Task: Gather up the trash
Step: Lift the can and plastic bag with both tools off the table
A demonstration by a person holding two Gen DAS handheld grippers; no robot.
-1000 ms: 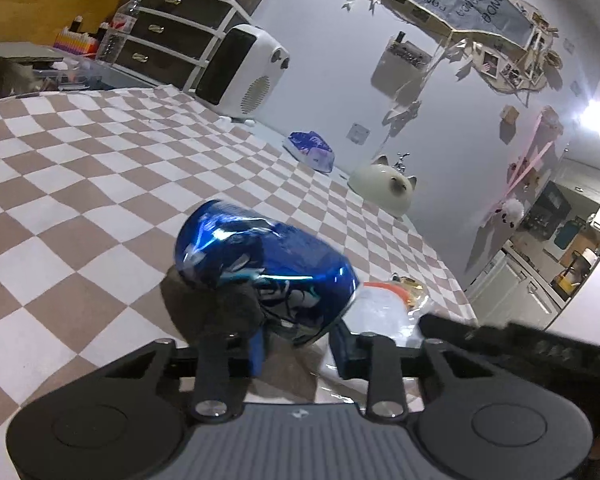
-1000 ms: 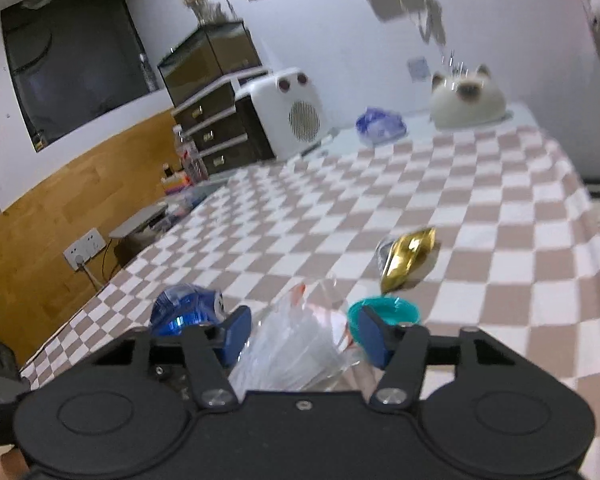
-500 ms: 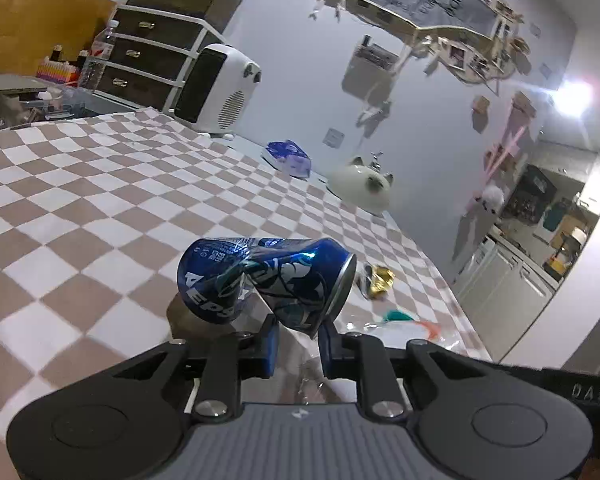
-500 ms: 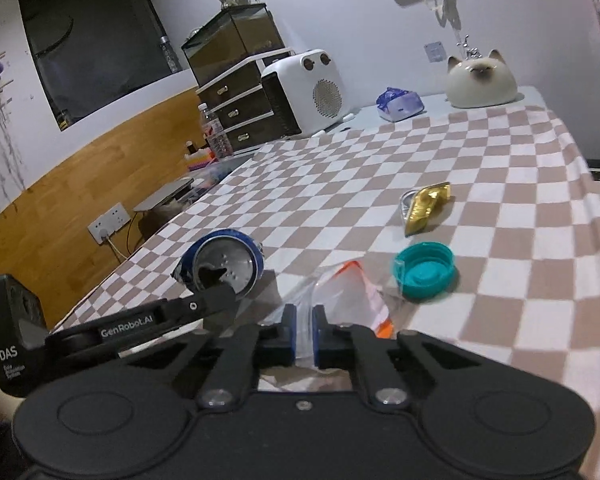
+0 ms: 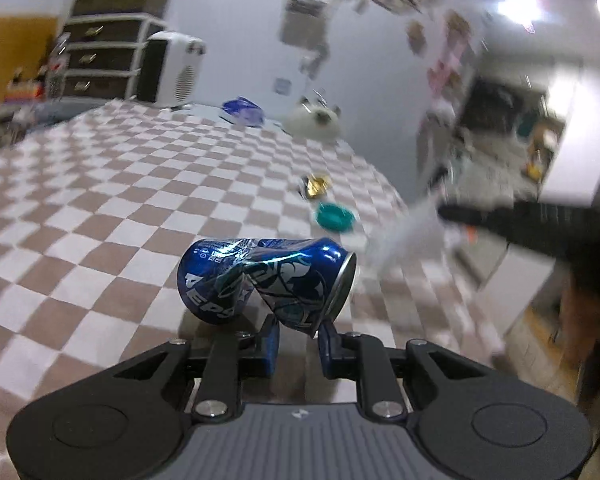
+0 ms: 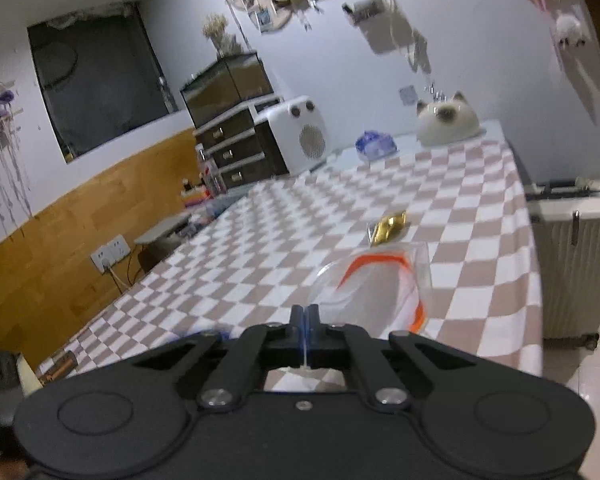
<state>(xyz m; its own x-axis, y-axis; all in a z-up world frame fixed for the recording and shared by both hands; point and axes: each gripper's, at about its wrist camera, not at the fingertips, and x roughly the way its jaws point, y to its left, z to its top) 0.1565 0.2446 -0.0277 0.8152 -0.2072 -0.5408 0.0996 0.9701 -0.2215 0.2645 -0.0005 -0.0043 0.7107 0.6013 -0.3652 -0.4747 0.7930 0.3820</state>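
1. The left tool [image 5: 296,342] is clamped on the crushed blue can [image 5: 266,282], its fingers pinching the dented lower side near the can's lid end. The can lies crosswise above the fingers and looks lifted clear of the checkered table [image 5: 140,184], though the blur makes that hard to confirm.

2. The right tool [image 6: 305,322] is squeezed tight on an edge of the clear plastic bag [image 6: 374,288], the one with an orange strip around its mouth. The bag stands out ahead of the fingers above the table, its mouth turned up and partly open.

3. In the left wrist view the bag [image 5: 408,236] shows as a pale smear to the right of the can, hanging from the dark body of the right tool; the two are near each other but apart.

4. The step in hand, as I judge it, is bringing the can to the bag so it can be dropped in.

5. The next move calls for carrying the can over the orange-rimmed mouth, with the right tool holding that mouth wide enough, and releasing only once the can is over the opening.

6. Two pieces of trash lie on the table beyond: a gold wrapper [image 6: 388,226] and a teal cap [image 5: 334,216], close together near the right edge.
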